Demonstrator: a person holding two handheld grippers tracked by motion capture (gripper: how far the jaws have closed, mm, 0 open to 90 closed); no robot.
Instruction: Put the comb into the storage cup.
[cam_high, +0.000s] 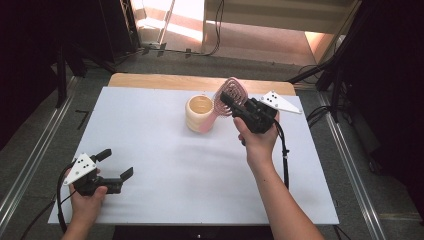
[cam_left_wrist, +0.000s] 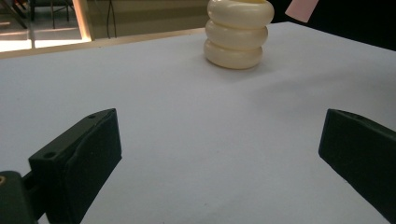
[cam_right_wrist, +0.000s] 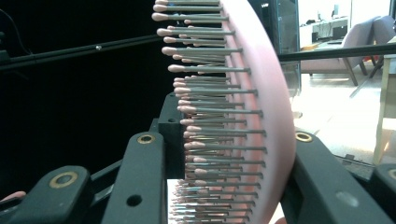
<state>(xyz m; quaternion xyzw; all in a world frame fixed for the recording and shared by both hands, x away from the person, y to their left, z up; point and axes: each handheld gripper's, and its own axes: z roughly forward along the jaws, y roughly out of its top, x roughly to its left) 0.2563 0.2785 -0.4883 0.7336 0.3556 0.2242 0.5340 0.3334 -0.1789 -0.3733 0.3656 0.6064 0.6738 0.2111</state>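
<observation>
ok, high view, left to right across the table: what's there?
Left gripper with open fingers → cream ribbed ring-stacked cup → pink bristled hairbrush clamped in the right gripper → grey three-cornered plate.

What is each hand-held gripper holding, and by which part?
The right hand-held gripper holds the pink hairbrush by its bristled head, its handle reaching down toward the cream cup. The left hand-held gripper holds nothing.
</observation>
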